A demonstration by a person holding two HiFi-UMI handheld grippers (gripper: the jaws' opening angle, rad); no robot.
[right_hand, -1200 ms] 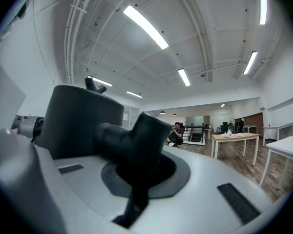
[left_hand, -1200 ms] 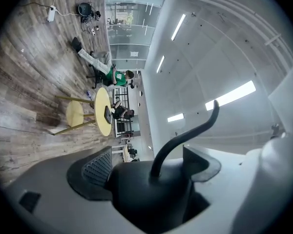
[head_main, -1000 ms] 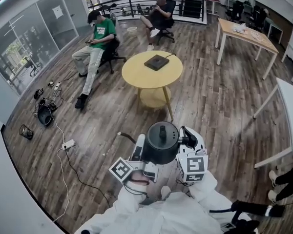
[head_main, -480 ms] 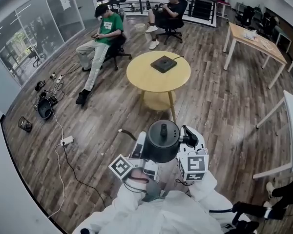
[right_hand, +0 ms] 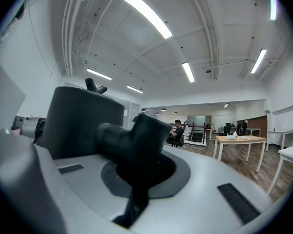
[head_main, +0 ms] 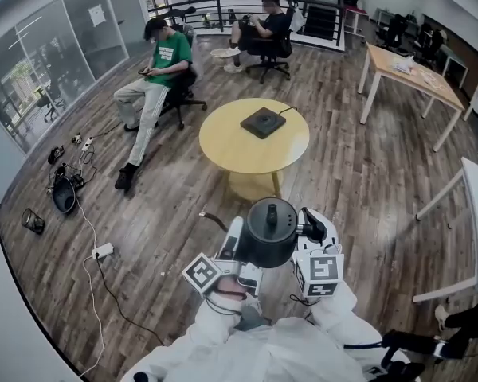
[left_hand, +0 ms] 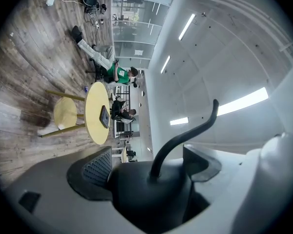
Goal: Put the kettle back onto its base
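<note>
Fingers (right_hand: 210,179) of the right gripper (head_main: 309,237) are clamped on the handle (right_hand: 134,140) of the black kettle (head_main: 267,233), and the left gripper (head_main: 233,251) is closed on a dark part at its other side. The kettle hangs in the air close to the person's chest, above the wooden floor (head_main: 167,213). Its square black base (head_main: 263,122) lies well apart on the round yellow table (head_main: 223,146). By my reading the kettle is lifted but not delivered: reaching the table and seating it on the base remain. 2 people (head_main: 163,58) sit in office chairs beyond.
</note>
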